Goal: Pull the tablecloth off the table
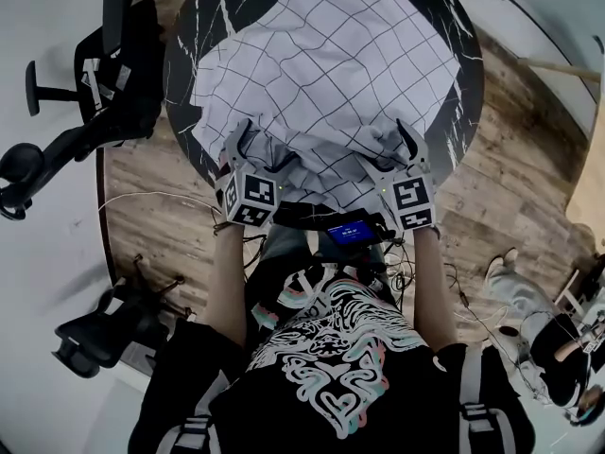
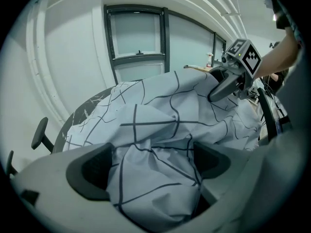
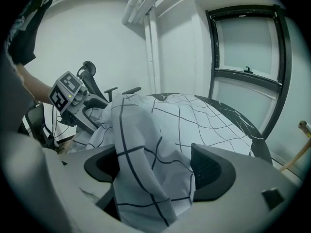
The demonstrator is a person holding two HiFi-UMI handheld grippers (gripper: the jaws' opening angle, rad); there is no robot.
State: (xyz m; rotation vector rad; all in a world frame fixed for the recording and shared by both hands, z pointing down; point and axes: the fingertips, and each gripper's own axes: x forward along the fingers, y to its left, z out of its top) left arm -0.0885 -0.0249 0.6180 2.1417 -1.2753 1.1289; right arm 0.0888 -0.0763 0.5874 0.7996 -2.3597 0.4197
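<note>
Side by side ahead of the torso, the left gripper point(image 2: 153, 166) and the right gripper point(image 3: 154, 166) each clamp a bunched fold of white, black-gridded tablecloth point(image 1: 331, 64).

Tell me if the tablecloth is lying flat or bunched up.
Bunched up: the tablecloth is rumpled, its near edge clamped in the left claw and right claw.

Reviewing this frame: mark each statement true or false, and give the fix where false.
1. The left tongs and right tongs are both shut on the tablecloth. True.
2. The tablecloth is plain, with no pattern. False: it has dark grid lines.
3. The table is round with a dark marbled top. True.
4. The tablecloth is fully off the table. False: most of it covers the table top, bunched at the near edge.
</note>
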